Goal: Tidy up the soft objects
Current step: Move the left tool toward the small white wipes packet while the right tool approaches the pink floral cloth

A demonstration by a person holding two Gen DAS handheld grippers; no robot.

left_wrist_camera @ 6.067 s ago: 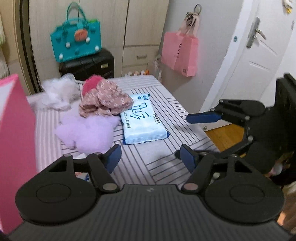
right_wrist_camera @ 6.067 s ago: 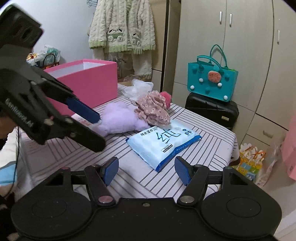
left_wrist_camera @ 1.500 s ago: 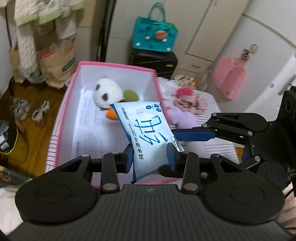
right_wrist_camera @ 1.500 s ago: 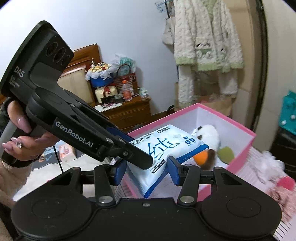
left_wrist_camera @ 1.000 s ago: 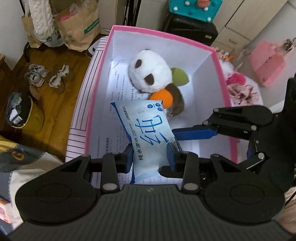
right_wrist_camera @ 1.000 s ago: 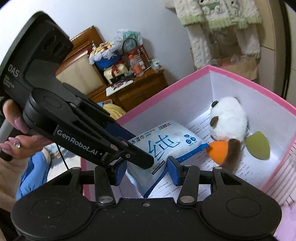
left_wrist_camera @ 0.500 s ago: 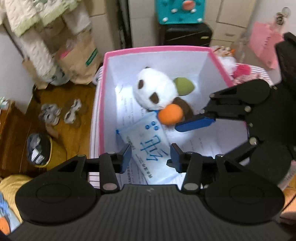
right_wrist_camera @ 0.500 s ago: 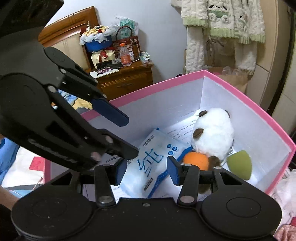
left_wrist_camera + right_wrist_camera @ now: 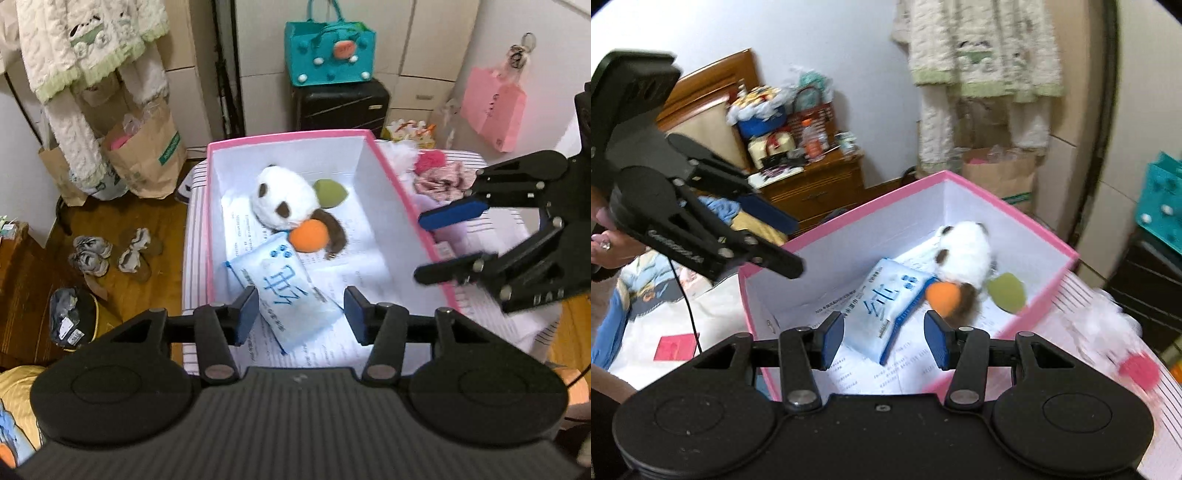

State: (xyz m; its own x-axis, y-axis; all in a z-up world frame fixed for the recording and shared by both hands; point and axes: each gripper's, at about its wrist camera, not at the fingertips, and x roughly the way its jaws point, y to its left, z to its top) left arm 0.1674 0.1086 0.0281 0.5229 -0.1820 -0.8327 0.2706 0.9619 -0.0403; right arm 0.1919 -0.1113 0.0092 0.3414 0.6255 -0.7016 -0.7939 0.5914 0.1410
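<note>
Lying flat in pink box [image 9: 402, 192]: wipes pack [image 9: 284, 291], beside panda plush [image 9: 284, 199]. Left gripper [image 9: 300, 314] jaws just opening, spread; right gripper [image 9: 884, 341] jaws spread, empty.

My blue-and-white wipes pack [image 9: 286, 291] flat on the pink box [image 9: 402, 201] floor, one end touching the panda plush [image 9: 282, 201], its orange ball [image 9: 308, 240] alongside

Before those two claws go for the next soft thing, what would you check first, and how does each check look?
1. Wet wipes pack lying inside the pink box: ok.
2. Left gripper free; its jaws have just been opening and the pads don't touch the pack: ok.
3. Right gripper holding nothing: ok.
4. Room left in the box beside the panda plush: ok.
5. Soft items waiting outside, like the floral cloth: ok.
6. Purple plush still on the table: cannot tell.
</note>
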